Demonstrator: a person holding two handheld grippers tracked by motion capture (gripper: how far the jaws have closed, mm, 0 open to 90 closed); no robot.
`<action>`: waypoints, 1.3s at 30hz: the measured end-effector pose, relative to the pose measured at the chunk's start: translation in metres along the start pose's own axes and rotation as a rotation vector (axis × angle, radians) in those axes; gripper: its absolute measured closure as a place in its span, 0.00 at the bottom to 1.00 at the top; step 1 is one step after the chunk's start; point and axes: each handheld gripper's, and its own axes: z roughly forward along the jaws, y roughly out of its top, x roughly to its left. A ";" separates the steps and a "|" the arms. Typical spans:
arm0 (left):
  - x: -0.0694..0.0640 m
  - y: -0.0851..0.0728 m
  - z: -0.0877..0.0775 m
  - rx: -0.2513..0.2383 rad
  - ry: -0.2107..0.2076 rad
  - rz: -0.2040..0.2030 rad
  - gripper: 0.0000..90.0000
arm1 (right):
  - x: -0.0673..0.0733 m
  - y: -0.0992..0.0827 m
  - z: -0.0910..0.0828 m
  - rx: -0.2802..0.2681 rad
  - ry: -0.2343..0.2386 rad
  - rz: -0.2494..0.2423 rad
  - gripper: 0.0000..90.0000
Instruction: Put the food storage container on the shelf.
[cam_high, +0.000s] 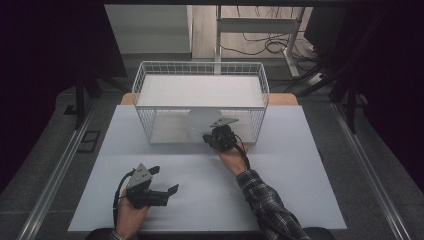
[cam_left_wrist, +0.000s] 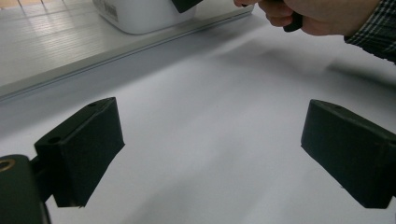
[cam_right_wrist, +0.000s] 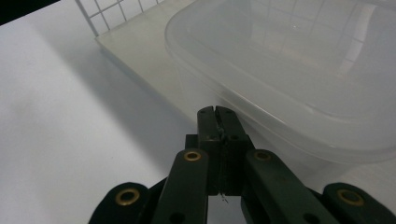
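Note:
A translucent white plastic container (cam_high: 201, 125) stands tilted against the front of a white wire basket (cam_high: 145, 80). In the right gripper view its rounded rim (cam_right_wrist: 261, 112) runs right at my jaw tips. My right gripper (cam_high: 216, 134) (cam_right_wrist: 217, 114) has its jaws pressed together on that thin rim. The left gripper view shows the container (cam_left_wrist: 140, 14) at the top, with the right hand (cam_left_wrist: 317, 16) beside it. My left gripper (cam_high: 165, 181) (cam_left_wrist: 210, 154) rests low over the white table sheet (cam_high: 300, 200) at the front left, jaws wide apart with nothing between them.
The basket holds a flat white board (cam_high: 200, 90) and sits on a pale base at the table's far middle. A metal rail (cam_high: 55, 180) runs along the table's left side, another (cam_high: 370, 170) along its right. Desk legs and cables (cam_high: 270, 45) lie on the floor beyond.

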 end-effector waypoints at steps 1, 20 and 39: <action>0.000 0.000 0.000 0.000 -0.001 0.000 0.06 | 0.000 0.001 0.001 0.002 -0.002 0.002 0.99; 0.003 0.000 -0.004 -0.030 -0.014 -0.040 0.06 | -0.001 0.002 -0.001 0.002 0.019 0.020 0.81; 0.003 0.000 -0.001 -0.013 -0.031 -0.044 0.05 | 0.010 -0.001 -0.016 -0.005 0.038 0.006 0.45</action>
